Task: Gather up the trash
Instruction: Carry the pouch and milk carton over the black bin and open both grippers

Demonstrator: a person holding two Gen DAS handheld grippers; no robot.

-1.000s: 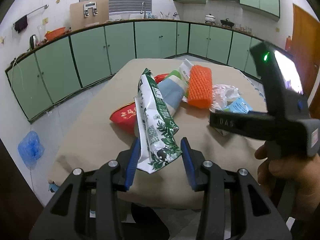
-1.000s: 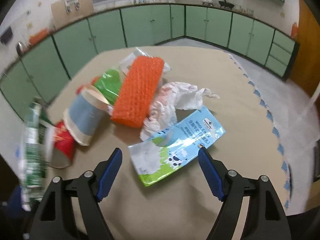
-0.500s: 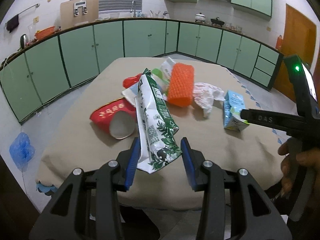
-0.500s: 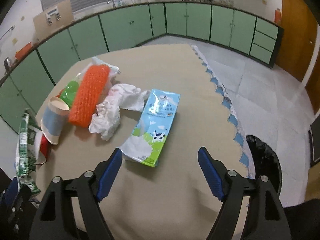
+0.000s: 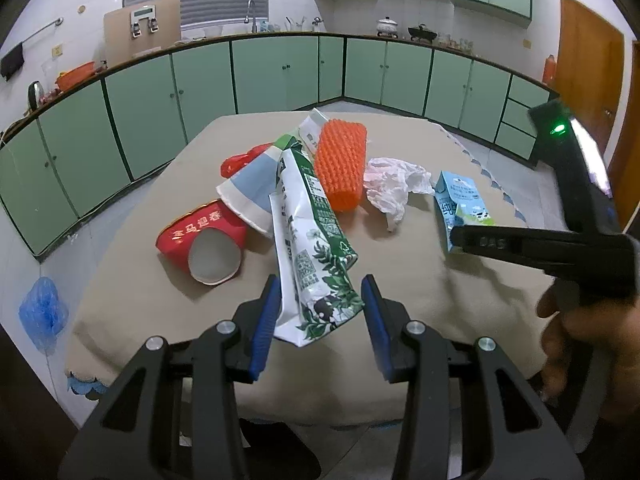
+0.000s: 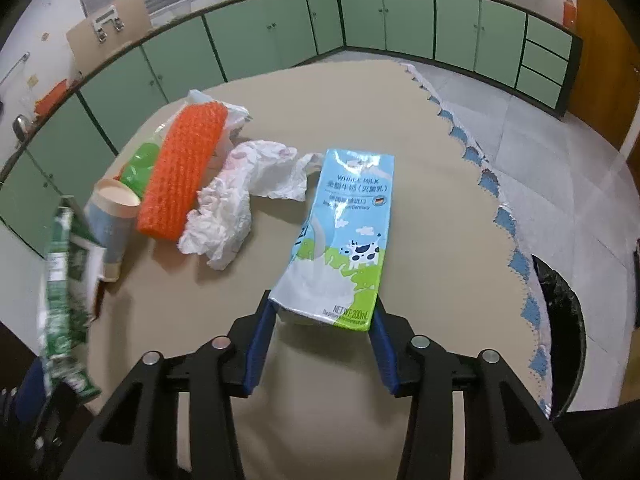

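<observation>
My left gripper (image 5: 320, 312) is shut on a green and white carton (image 5: 310, 240) and holds it above the table's near edge; the carton also shows in the right wrist view (image 6: 64, 288). My right gripper (image 6: 322, 322) has closed around the near end of a blue milk carton (image 6: 344, 240) that lies on the tan table (image 6: 400, 120). The milk carton also shows in the left wrist view (image 5: 460, 204). On the table lie an orange mesh sleeve (image 6: 184, 168), crumpled white paper (image 6: 240, 200), a blue paper cup (image 5: 250, 184) and a red paper cup (image 5: 204, 240).
A black-lined trash bin (image 6: 564, 336) stands on the floor right of the table. Green cabinets (image 5: 280, 72) ring the room. A blue plastic bag (image 5: 42, 312) lies on the floor at the left. A green wrapper (image 6: 138, 164) sits behind the orange sleeve.
My right gripper moved forward and closed from wide open onto the milk carton's near end. The left gripper kept hold of the green carton and shifted slightly.
</observation>
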